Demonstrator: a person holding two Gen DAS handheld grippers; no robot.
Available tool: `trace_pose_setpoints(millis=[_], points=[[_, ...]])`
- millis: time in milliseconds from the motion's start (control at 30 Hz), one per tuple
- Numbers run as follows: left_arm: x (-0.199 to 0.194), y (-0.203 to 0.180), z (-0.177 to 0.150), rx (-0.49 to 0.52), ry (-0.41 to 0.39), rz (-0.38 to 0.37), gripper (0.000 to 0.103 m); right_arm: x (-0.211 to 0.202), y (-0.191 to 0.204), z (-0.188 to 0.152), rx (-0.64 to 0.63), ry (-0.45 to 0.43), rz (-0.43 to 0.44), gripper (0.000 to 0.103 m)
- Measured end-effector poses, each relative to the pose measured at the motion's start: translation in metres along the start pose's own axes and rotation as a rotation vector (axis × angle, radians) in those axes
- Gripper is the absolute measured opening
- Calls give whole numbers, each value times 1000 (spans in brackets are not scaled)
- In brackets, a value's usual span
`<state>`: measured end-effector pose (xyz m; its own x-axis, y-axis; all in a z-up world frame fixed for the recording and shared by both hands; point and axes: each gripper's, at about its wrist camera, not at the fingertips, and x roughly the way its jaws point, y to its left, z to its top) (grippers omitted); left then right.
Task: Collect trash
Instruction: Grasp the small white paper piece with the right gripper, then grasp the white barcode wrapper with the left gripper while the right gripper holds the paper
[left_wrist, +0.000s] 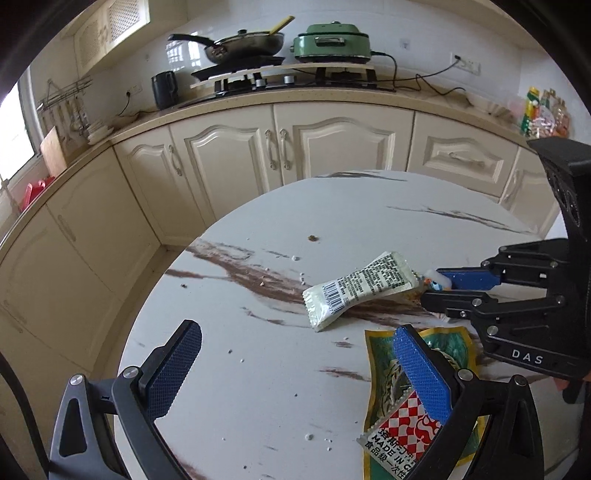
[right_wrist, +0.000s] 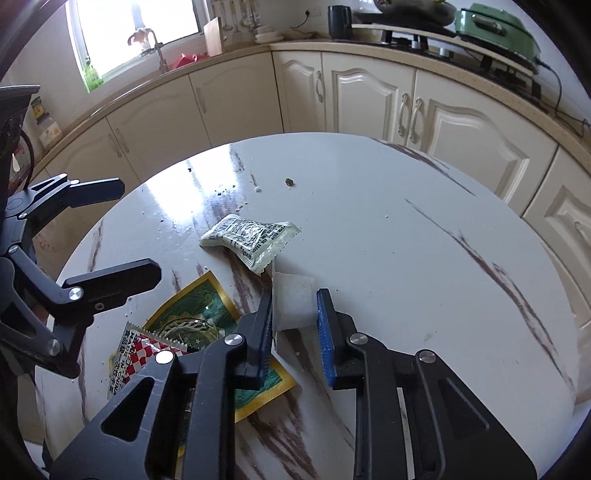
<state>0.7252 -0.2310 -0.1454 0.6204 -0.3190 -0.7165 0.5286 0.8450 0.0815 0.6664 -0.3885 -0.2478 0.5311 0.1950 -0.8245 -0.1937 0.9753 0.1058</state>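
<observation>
Two hand-held grippers worked over a round white tabletop (right_wrist: 406, 229) veined with brown, in a kitchen lined with cream cabinets (left_wrist: 236, 155).

The right hand-held gripper (right_wrist: 293, 317) reached low over the tabletop with its blue-padded jaws set either side of a small white piece of trash (right_wrist: 293, 299). The left pad appeared to touch it and the right pad stood just off its edge, so the jaws had not closed fully.

The left hand-held gripper (left_wrist: 295, 369) hovered with its jaws wide apart and nothing between them; its right finger overlapped a green-and-gold packet (right_wrist: 192, 314) lying flat on the tabletop. A red-and-white checked sachet (right_wrist: 147, 350) rested on that packet's near end.

A crumpled pale wrapper (left_wrist: 358, 291) printed with a barcode and black text lay near the middle of the tabletop, just beyond the white piece. Crumbs (left_wrist: 313, 238) dotted the surface farther back.

On the counter behind stood a frying pan (left_wrist: 240, 46) and a green electric cooker (left_wrist: 330, 42).
</observation>
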Motion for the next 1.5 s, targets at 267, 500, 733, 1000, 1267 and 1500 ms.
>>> trace_pose_setpoints(millis=[267,500,733,1000,1267,1500], points=[[48,-30,7,157,17,-29,101,-7,-29,-5,56,-5,-39,21],[83,-30,10,151,38,-78,98,-9,-42,-10,100,-13,-1,22],[100,-30,9,95,65,-226,54,-4,-46,-8,117,-23,30,22],[104,-49,1,105,93,-262,28,0,-43,-4,130,-19,-17,22],[82,-32,-19,99,135,-222,28,14,-2,11,39,14,12,22],[51,-3,-57,79,143,-166,31,30,64,23,-102,49,97,22]])
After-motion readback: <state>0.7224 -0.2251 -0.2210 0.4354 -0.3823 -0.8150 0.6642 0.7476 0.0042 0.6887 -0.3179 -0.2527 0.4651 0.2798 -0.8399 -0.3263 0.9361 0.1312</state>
